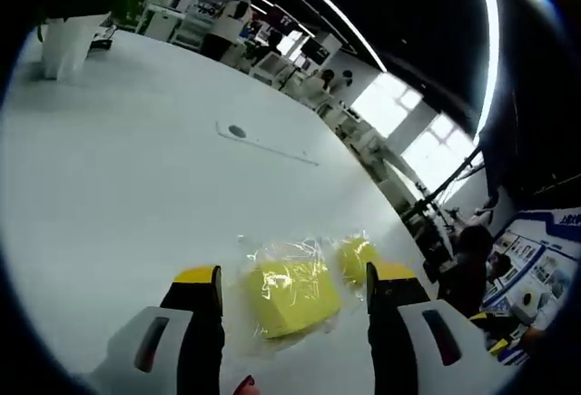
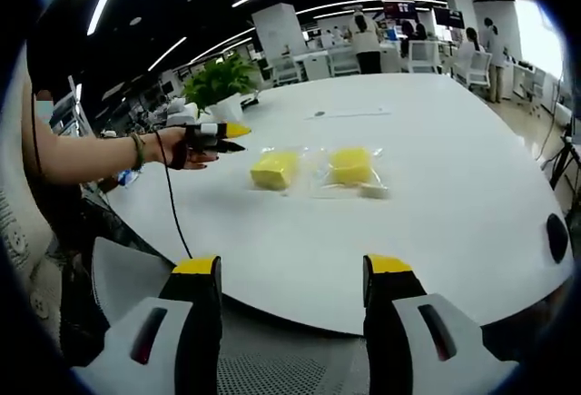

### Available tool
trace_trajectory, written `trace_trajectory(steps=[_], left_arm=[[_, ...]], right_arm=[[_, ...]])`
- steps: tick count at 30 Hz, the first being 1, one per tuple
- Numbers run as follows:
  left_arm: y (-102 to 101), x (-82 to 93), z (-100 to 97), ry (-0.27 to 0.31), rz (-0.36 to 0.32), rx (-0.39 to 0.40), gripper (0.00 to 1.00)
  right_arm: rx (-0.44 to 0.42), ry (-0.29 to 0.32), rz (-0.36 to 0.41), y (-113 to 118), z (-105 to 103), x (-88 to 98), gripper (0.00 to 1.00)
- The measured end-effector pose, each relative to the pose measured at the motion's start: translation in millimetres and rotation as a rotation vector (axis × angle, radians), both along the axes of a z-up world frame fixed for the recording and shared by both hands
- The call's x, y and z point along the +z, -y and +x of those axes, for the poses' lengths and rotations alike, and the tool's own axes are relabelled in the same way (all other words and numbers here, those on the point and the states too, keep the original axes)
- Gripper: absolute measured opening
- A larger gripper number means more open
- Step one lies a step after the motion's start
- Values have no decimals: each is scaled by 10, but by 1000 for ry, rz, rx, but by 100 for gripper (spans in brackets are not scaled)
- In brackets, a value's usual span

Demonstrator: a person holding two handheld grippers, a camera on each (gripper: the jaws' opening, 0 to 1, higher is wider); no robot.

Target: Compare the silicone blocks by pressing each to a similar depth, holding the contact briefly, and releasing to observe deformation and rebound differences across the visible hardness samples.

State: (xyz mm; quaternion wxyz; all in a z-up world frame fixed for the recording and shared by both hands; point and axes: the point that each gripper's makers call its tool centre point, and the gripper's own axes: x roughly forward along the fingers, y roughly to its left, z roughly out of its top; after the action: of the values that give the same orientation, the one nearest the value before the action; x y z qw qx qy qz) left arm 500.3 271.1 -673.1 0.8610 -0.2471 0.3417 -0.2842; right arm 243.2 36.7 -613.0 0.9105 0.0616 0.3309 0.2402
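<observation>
Two yellow silicone blocks lie in clear plastic wrap on a white table. In the left gripper view the nearer block (image 1: 289, 295) sits just ahead of my left gripper (image 1: 292, 281), between its open jaws, with the second block (image 1: 354, 257) behind it to the right. From the right gripper view the left block (image 2: 275, 169) and the right block (image 2: 352, 165) lie side by side mid-table. My right gripper (image 2: 292, 272) stands open well short of the table edge. The left gripper (image 2: 222, 136) shows there too, held in a person's hand left of the blocks.
The white table (image 2: 436, 213) is large and round-edged. A potted plant (image 2: 221, 86) stands at its far side, seen also as a white pot (image 1: 68, 41). A small round port (image 1: 237, 131) sits in the tabletop. A black object (image 2: 556, 236) lies at the right edge. Office desks and people fill the background.
</observation>
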Motion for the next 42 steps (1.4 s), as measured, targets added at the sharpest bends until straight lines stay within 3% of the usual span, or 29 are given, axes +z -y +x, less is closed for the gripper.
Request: trace_trajectory(steps=[11,18,24,30,36,42], left_arm=[[50,-248,197,-44,-18,-5,62],[100,-338,321,-40,-79,4,56],[177,-469,297,-89,-104,-42,48],[264,-517,298,-172,-276,-22,34],[227,-577,325,-197,-327,19,24],[185,-622,372,-257,-427,98,13]], right_arm=[[-29,-21,-22,64,-11,-39,58],[-22,-30,-54,85,-44,-52,57],[-33,-31,-53,113,-36,-36,58],[-33,-36,-56,122,-42,-37,58],[-41,-38,-63,145,-50,-35,57],[-56,-49,-61,183,-64,-58,56]])
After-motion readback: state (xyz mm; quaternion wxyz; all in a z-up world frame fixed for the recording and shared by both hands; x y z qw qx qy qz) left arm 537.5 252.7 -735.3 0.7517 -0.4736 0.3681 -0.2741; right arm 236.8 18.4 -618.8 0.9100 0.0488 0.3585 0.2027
